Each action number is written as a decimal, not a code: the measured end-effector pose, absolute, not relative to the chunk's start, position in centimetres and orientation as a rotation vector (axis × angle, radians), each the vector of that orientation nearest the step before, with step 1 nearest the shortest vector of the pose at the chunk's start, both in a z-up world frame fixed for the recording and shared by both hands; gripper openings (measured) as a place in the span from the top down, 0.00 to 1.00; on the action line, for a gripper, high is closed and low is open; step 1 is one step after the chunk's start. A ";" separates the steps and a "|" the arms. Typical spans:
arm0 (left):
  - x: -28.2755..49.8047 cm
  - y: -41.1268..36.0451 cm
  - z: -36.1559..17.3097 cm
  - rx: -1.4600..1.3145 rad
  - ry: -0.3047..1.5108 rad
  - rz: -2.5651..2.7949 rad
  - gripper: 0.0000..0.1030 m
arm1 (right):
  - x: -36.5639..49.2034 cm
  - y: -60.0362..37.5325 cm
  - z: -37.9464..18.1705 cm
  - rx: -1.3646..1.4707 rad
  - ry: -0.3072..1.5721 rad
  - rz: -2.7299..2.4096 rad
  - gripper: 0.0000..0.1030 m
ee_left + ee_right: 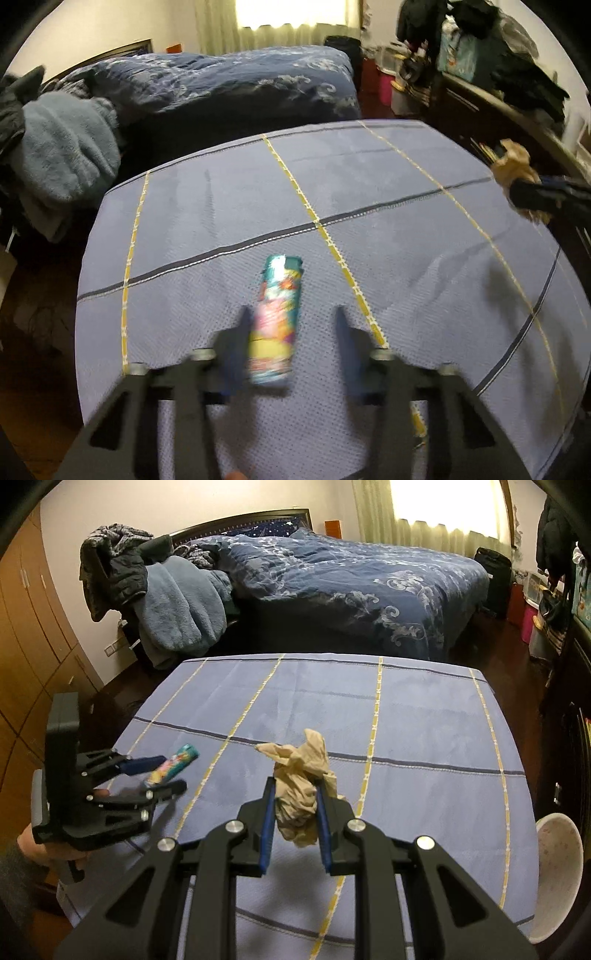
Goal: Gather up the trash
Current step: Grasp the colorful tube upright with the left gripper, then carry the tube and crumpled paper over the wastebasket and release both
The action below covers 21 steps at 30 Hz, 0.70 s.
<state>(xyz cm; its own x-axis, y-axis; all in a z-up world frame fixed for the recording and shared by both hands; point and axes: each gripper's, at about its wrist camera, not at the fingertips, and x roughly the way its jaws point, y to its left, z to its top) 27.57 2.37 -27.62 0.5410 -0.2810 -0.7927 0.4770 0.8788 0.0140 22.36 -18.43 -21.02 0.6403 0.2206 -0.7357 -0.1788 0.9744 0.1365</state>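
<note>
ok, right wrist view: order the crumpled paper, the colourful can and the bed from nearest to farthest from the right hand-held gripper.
1. Crumpled paper: pinched between the fingers of the right hand-held gripper.
2. Can: to the left, between the left hand-held gripper's fingers, over the tablecloth.
3. Bed: beyond the table's far edge.

No legible text; can (275, 321) print blurred.

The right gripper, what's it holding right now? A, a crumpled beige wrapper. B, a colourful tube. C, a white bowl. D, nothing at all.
A: in the right wrist view the right gripper has its blue pads pressed on the crumpled beige wrapper, lifted off the checked tablecloth.
</note>
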 end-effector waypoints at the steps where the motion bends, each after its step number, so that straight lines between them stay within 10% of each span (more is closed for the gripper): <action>1: 27.7 2.7 -27.6 0.210 0.898 -0.445 0.78 | 22.1 -18.2 -20.9 0.051 0.846 0.234 0.80; 21: 22.5 -10.5 -22.4 0.163 0.803 -0.574 0.79 | 12.8 -28.1 -19.7 0.173 0.806 0.069 0.79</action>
<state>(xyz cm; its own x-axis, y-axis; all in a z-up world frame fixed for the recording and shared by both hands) 22.52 -10.45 -22.41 0.5520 -0.4229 -0.7187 0.5433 0.8362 -0.0747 12.75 -28.09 -19.67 0.6913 0.1277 -0.7112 0.0043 0.9835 0.1807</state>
